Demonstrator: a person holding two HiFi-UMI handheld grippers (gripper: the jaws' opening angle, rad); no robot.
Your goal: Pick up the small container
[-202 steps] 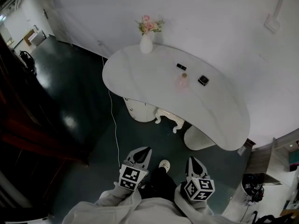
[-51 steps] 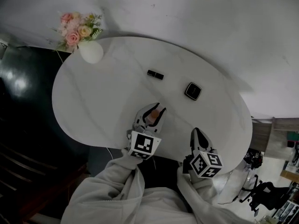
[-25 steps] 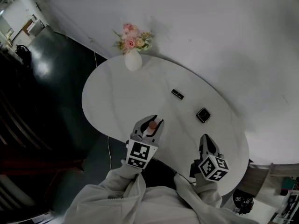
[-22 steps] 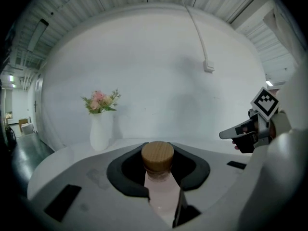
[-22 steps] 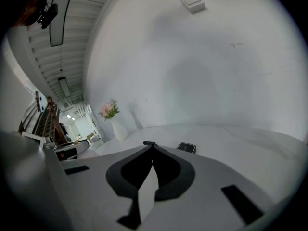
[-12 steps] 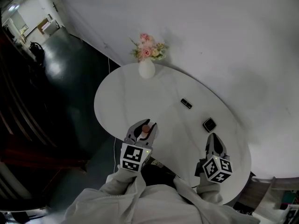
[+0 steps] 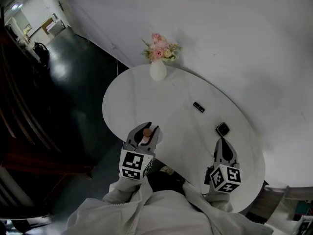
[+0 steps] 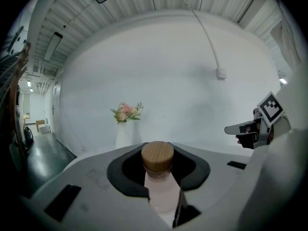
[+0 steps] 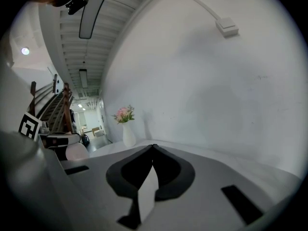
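The small container (image 8: 159, 179) is a pale pink bottle with a round wooden cap. My left gripper (image 8: 159, 149) is shut on it, one jaw on each side of its neck and body. In the head view the bottle (image 7: 146, 132) sits upright in the left gripper (image 7: 145, 128), held in the air over the near left edge of the white table (image 7: 146, 94). My right gripper (image 7: 220, 141) hovers over the table's near right part. In its own view the right gripper (image 9: 153, 146) has its tips meeting, with nothing between them.
A white vase of pink flowers (image 7: 158, 67) stands at the table's far edge. A small black bar (image 7: 198, 106) and a black square case (image 7: 223, 129) lie on the right half, the case just ahead of my right gripper. Dark floor lies to the left.
The left gripper has drawn back toward the table's near edge with the bottle still in it. The right gripper keeps its place beside it. The head view has shifted.
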